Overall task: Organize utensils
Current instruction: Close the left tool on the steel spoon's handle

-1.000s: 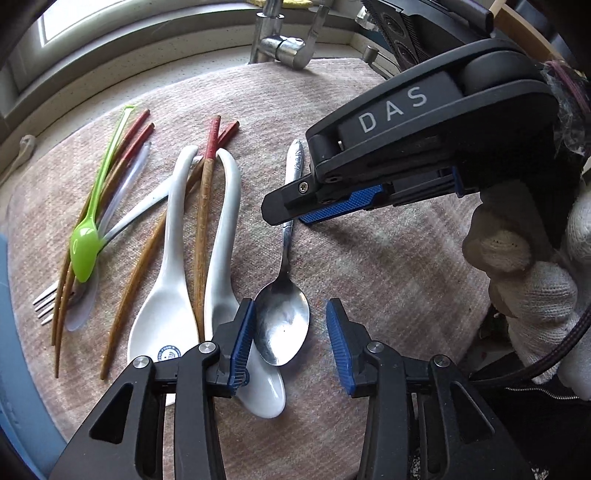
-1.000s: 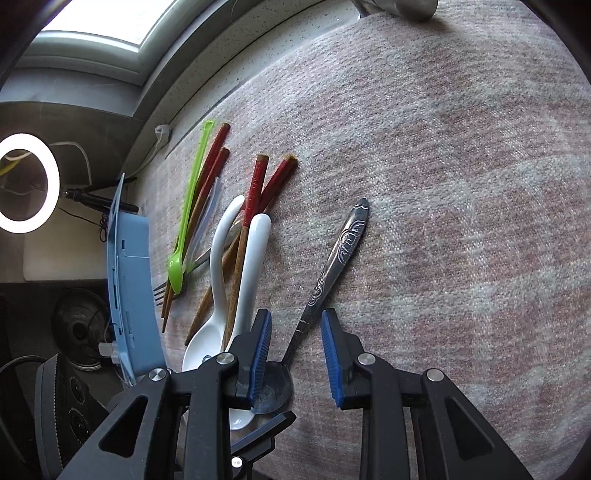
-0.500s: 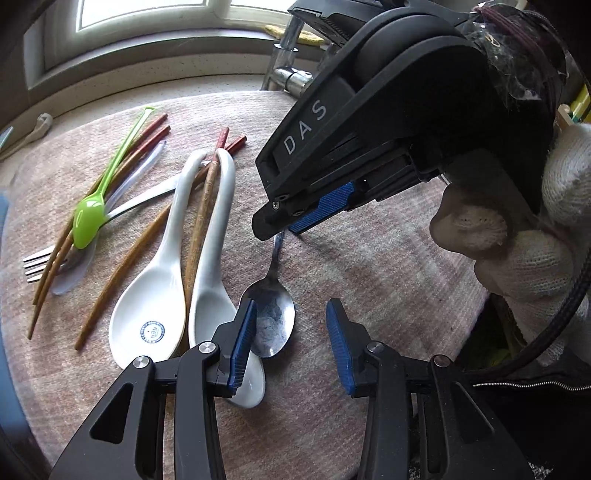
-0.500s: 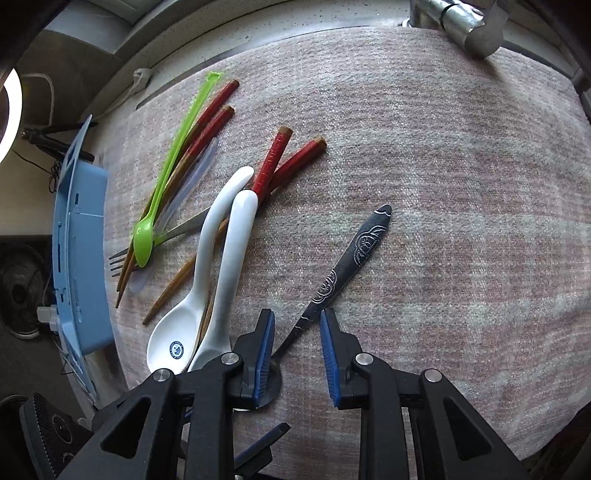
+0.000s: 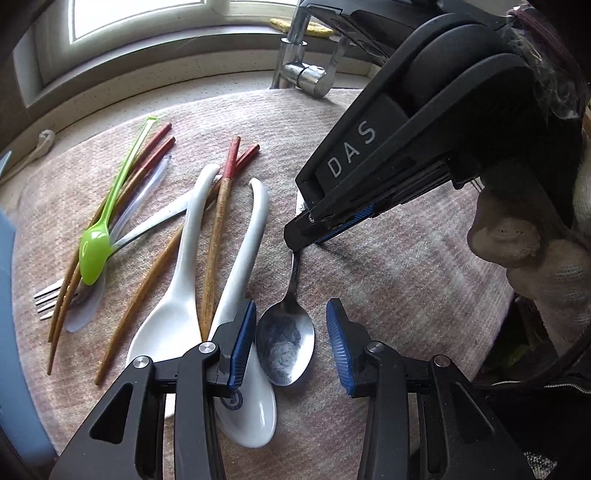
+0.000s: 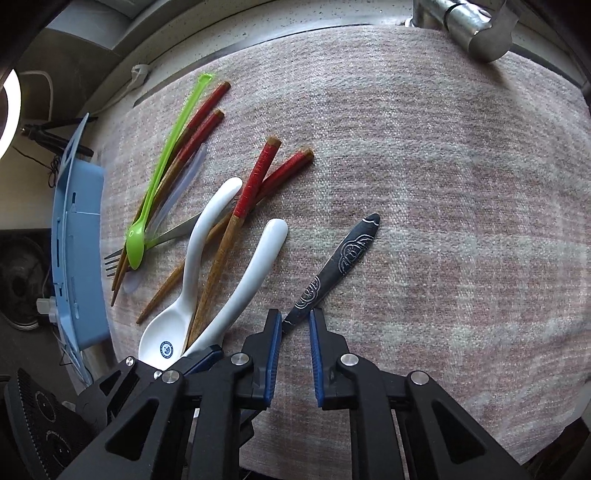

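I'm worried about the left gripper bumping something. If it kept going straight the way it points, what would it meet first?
Most likely the metal spoon: its bowl lies between the open fingers of the left gripper, on the cloth. The left pad sits over a white ceramic spoon and might touch first; depth is unclear.

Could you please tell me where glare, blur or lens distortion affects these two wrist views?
Left wrist view: the window is blown out white, the metal spoon bowl carries dull reflections. Right wrist view: a ring light glares at the left edge. Both: fisheye bends the cloth's edges; otherwise sharp.
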Demonstrator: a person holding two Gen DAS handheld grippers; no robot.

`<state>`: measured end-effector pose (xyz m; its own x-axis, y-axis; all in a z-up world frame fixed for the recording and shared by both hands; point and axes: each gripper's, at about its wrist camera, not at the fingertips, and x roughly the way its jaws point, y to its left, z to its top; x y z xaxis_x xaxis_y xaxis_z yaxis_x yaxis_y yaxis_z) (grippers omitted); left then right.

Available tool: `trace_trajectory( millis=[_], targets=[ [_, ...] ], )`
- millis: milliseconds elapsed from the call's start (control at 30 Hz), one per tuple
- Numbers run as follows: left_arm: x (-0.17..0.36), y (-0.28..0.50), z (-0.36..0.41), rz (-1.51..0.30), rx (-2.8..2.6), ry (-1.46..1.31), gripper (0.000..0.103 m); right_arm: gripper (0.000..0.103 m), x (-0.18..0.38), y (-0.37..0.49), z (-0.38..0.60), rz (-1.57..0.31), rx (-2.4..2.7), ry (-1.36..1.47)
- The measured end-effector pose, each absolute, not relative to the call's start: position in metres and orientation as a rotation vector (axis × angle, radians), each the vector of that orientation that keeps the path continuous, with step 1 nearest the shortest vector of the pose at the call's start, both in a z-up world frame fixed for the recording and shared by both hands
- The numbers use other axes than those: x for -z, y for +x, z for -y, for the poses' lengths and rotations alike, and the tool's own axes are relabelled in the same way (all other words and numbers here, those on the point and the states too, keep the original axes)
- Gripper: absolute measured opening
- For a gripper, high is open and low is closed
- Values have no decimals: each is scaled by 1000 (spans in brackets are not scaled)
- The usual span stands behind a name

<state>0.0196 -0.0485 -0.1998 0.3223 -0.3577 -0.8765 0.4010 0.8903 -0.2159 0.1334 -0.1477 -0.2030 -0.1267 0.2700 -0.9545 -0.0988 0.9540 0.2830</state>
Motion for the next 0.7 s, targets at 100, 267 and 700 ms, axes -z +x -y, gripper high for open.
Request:
trace_trajectory(
  millis=[100, 267, 700],
  targets=[
    [206, 27, 56, -1161, 498, 52, 38, 13, 201, 136, 158, -1671, -326, 150],
    [210, 36, 60, -1160, 508, -65, 38, 16, 194, 144, 179, -1687, -375, 169],
    [216, -33, 55, -1097, 383, -134, 41, 16, 192, 124, 179, -1715, -428, 83]
  ],
)
